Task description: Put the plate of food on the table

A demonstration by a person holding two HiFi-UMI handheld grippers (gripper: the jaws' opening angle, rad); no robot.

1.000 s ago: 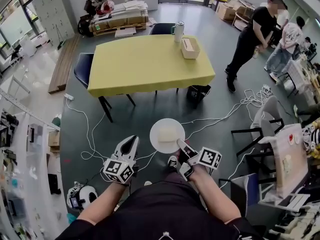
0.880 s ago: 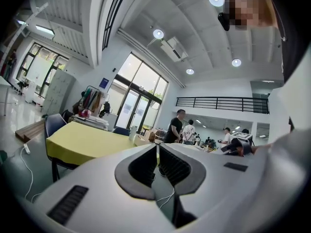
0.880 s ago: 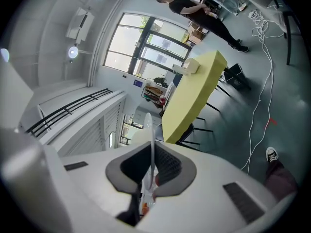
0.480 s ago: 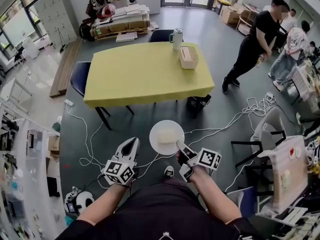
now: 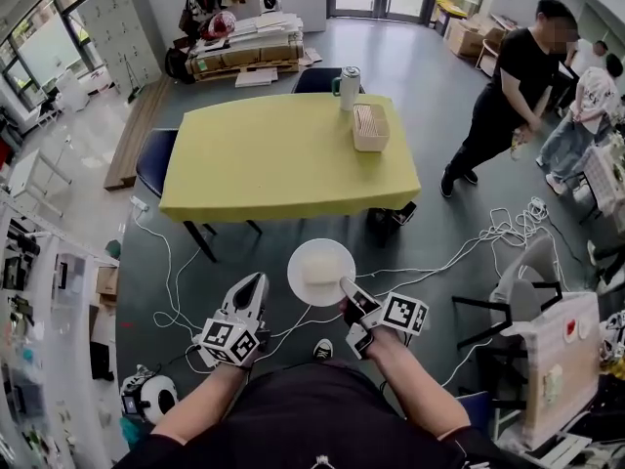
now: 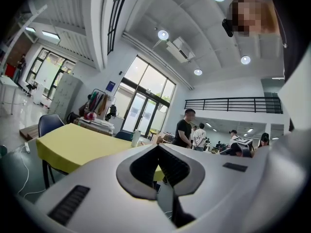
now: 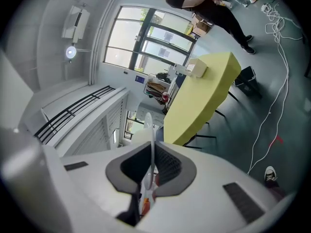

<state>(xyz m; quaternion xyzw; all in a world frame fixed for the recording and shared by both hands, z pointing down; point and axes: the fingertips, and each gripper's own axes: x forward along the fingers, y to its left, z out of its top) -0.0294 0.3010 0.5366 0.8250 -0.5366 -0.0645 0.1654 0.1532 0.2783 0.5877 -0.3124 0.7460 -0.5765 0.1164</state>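
Plate (image 5: 305, 257): white, round, level, bearing a pale food block (image 5: 323, 271); it hangs above the floor, short of the table (image 5: 283, 154).
Right gripper (image 5: 346, 285): jaws clamped on the plate's near rim, aimed toward the table.
Left gripper (image 5: 256, 283): jaws closed, empty, near the plate, not touching.
Table: yellow cloth; box (image 5: 370, 126) and jug (image 5: 349, 88) at its far right.

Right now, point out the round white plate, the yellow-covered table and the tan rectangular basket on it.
Round white plate (image 5: 301, 274): head view, bare left part of its surface.
Yellow-covered table (image 5: 264, 154): head view, bare middle of the top.
Tan rectangular basket (image 5: 372, 146): head view, its near wall.
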